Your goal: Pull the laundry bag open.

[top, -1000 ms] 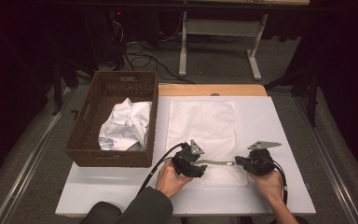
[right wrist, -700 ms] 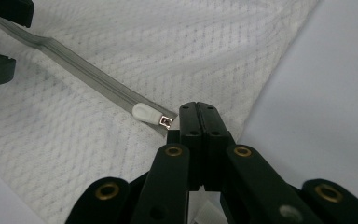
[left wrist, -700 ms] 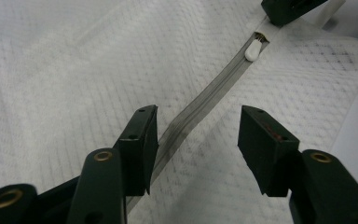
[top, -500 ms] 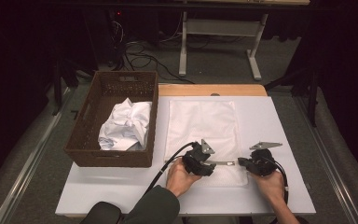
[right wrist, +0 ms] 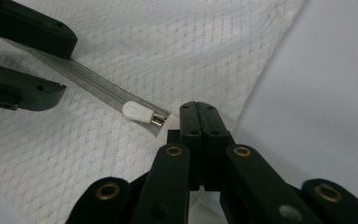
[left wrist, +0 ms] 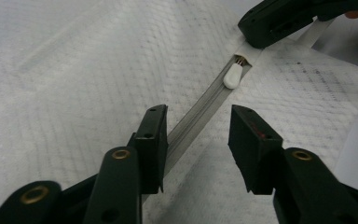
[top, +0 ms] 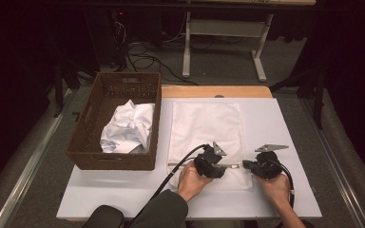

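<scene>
A flat white mesh bag (top: 206, 128) lies on the white table (top: 285, 142), its grey zipper (left wrist: 200, 112) running along the near edge. The white zipper pull (left wrist: 232, 77) (right wrist: 137, 112) sits near the zipper's right end. My left gripper (top: 222, 167) (left wrist: 198, 144) is open, one jaw on each side of the zipper and a short way from the pull. My right gripper (top: 246, 166) (right wrist: 199, 123) is shut on the zipper's end at the bag's corner, just past the pull. The two grippers point at each other, a small gap apart.
A brown wicker basket (top: 90, 123) stands on the table's left side with a crumpled white cloth (top: 128, 126) inside. Bare table surface lies to the right of the bag and along the near edge. Beyond the table stand a desk frame and cables on the floor.
My left gripper has slid to the right along the bag's near edge, closing on the right gripper. The right gripper has stayed in place.
</scene>
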Tool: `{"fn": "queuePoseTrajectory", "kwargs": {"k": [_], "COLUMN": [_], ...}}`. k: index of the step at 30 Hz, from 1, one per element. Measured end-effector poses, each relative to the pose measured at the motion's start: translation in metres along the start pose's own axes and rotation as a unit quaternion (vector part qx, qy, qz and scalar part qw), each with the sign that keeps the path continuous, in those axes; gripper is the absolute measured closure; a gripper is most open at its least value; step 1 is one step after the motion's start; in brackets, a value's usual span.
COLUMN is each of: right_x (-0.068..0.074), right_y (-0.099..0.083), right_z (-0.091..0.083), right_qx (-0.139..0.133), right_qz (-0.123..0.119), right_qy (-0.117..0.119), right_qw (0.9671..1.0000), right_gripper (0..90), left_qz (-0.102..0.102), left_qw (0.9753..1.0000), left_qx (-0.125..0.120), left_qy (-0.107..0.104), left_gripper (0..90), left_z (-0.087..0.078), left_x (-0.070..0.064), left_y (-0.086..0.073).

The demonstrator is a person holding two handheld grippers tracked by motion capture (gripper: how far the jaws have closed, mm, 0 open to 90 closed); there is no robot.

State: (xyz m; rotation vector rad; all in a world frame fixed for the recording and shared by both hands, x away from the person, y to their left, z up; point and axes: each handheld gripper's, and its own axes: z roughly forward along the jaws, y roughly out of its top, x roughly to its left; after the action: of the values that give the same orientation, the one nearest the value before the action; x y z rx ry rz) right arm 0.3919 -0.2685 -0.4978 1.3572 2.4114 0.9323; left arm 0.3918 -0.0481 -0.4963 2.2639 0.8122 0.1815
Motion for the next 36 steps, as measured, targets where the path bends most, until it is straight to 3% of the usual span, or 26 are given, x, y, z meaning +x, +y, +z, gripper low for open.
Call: {"fn": "queuePoseTrajectory", "kwargs": {"k": [4,20,36], "right_x": [-0.001,-0.002,-0.002], "right_y": [-0.001,-0.001,-0.001], "right_z": [0.0,0.0,0.001], "right_qx": [-0.003,-0.002,-0.003], "right_qz": [0.004,0.01,0.01], "right_qy": [0.002,0.009,0.006], "right_qw": [1.0,0.9999,0.9999], "right_gripper": [90.0,90.0,90.0], "left_qz": [0.007,-0.001,-0.01], "left_qw": [0.9999,0.9995,0.9985], "left_qx": [0.01,0.001,-0.006], "left_qy": [-0.001,-0.03,-0.053], "left_gripper": [63.5,72.5,79.7], "left_z": [0.009,0.025,0.029], "left_x": [-0.004,-0.006,-0.005], "left_y": [0.004,0.017,0.018]}}
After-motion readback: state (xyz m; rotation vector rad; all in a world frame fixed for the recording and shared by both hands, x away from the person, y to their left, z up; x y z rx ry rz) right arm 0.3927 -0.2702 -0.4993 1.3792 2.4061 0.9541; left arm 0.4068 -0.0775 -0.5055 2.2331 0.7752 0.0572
